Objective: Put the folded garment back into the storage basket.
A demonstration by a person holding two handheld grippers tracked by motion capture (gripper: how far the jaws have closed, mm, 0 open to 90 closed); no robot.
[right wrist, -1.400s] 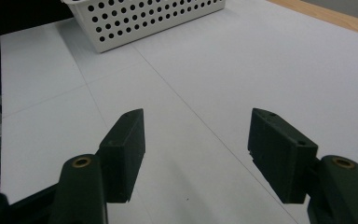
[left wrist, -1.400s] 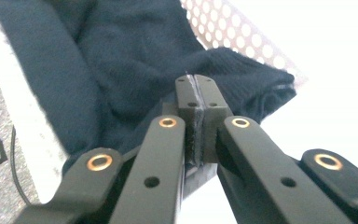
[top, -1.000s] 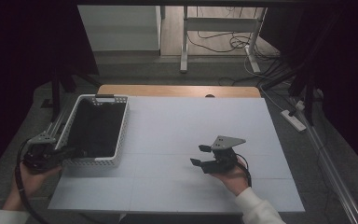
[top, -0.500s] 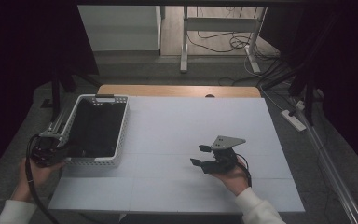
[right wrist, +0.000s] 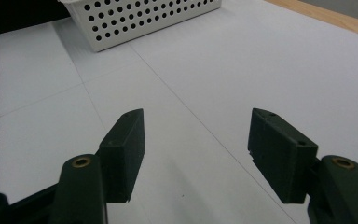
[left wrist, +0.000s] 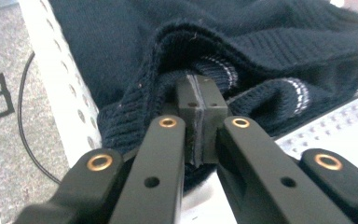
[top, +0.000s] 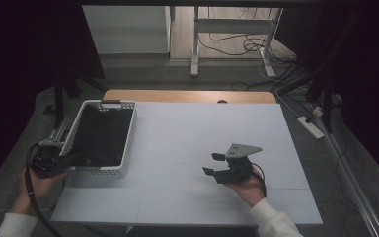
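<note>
The dark navy ribbed-knit garment (left wrist: 270, 51) lies heaped inside the white perforated plastic basket (top: 128, 129) at the near left of the pale grey table (top: 217, 128), and the left gripper (left wrist: 200, 100) has its jaws clenched on a fold of the knit right at the basket's near corner, the pads pressed together with a thin edge of cloth between them. The right gripper (top: 216, 164) hangs over bare tabletop well apart from the basket, its jaws released and wide with nothing between them. To my eye the bite is the risk: it takes only the rim of a cuff or hem, so a pull could let the knit slide out, or stretch one layer while the bulk stays in the basket. The basket looks light, too; with nothing holding it down, the cloth catching on its wall could drag or tip it toward the table edge. From the high view the garment is just a dark mass in the basket and the left gripper's jaws are hard to read against it. The left gripper view shows the closed pads, the pale stripe (left wrist: 298, 95) in the ribbing and the folded edge. The right gripper view shows the spread jaws and the basket's holed side wall (right wrist: 140, 18) beyond.
</note>
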